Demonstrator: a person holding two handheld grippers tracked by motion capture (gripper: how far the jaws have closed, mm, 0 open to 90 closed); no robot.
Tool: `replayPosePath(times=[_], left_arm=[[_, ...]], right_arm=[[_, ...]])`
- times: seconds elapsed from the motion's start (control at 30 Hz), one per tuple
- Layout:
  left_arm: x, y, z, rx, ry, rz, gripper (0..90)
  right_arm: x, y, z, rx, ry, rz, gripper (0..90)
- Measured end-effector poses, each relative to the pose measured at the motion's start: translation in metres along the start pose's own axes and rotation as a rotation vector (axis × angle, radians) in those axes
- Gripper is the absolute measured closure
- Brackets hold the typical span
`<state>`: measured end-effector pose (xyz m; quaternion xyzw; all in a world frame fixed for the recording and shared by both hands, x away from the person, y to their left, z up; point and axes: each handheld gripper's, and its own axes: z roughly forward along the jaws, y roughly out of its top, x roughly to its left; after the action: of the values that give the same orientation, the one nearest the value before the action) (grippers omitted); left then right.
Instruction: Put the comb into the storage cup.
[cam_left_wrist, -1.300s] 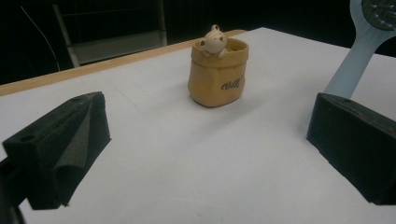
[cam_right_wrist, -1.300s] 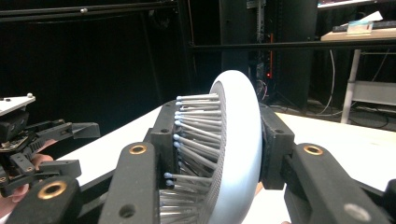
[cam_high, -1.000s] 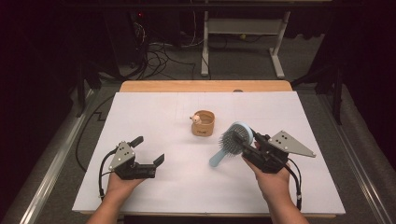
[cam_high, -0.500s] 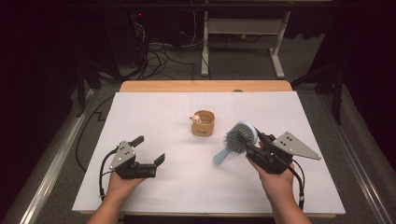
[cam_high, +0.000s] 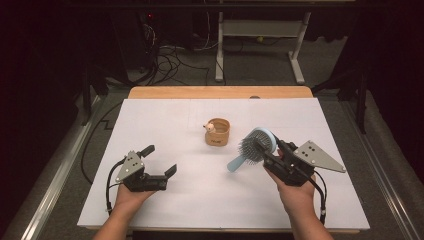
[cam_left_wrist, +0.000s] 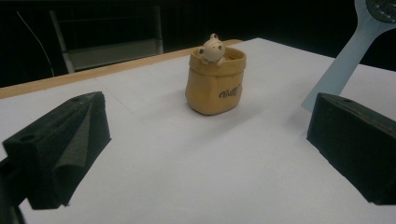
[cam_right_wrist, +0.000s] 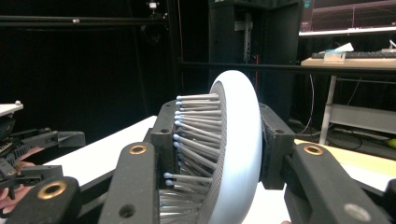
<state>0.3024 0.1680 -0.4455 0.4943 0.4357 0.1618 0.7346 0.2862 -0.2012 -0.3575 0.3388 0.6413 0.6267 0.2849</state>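
Nearest the lower edge of the high view, at about 7 o'clock on the white table (cam_high: 200, 200): left hand (cam_high: 131, 198) gripping the left gripper (cam_high: 161, 161), jaws spread wide and released, nothing between them, hovering low over or resting on the sheet, cannot tell which. At about 5 o'clock: right hand (cam_high: 298, 195) holding the right gripper (cam_high: 269, 150), jaws clenched on the round head of a pale blue hairbrush (cam_high: 256, 146). Seen close in the right gripper view: one pad pressed on the bristle side, the other on the smooth domed back of the hairbrush (cam_right_wrist: 233, 149), head standing edge-on between them, metal bristles with small ball tips pointing to 9 o'clock of that view. In the high view, handle slanting down from the head toward 7 o'clock, its tip at or just above the sheet.

Farther in, near the table's centre, at 10 o'clock from the brush head and apart from it: a small tan sack-shaped pot (cam_high: 218, 132), upright, with a little cream bear figure (cam_high: 211, 128) peeking over its rim. In the left gripper view, pot (cam_left_wrist: 214, 83) between the two open jaws and well beyond them, dark lettering on its front, brush handle entering at 1 o'clock.

Beyond the sheet: bare wooden table edge (cam_high: 220, 92), then dark floor with tangled cables (cam_high: 165, 55) and a white desk frame (cam_high: 260, 35).
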Motion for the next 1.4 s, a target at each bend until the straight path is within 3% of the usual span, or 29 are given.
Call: replayPosePath(times=[0.3,0.67,1.4], left_arm=[[0.001,0.000,0.000,-0.003,0.007,0.005,0.3],[-0.002,0.002,-0.003,-0.030,-0.018,0.005,0.2],[-0.002,0.000,-0.006,-0.018,-0.021,0.017,0.3]], right_arm=[[0.003,0.014,-0.001,-0.041,0.000,-0.010,59.8],[0.004,0.029,0.002,-0.075,-0.009,-0.020,59.8],[-0.006,0.047,0.027,-0.096,-0.052,-0.029,59.8]])
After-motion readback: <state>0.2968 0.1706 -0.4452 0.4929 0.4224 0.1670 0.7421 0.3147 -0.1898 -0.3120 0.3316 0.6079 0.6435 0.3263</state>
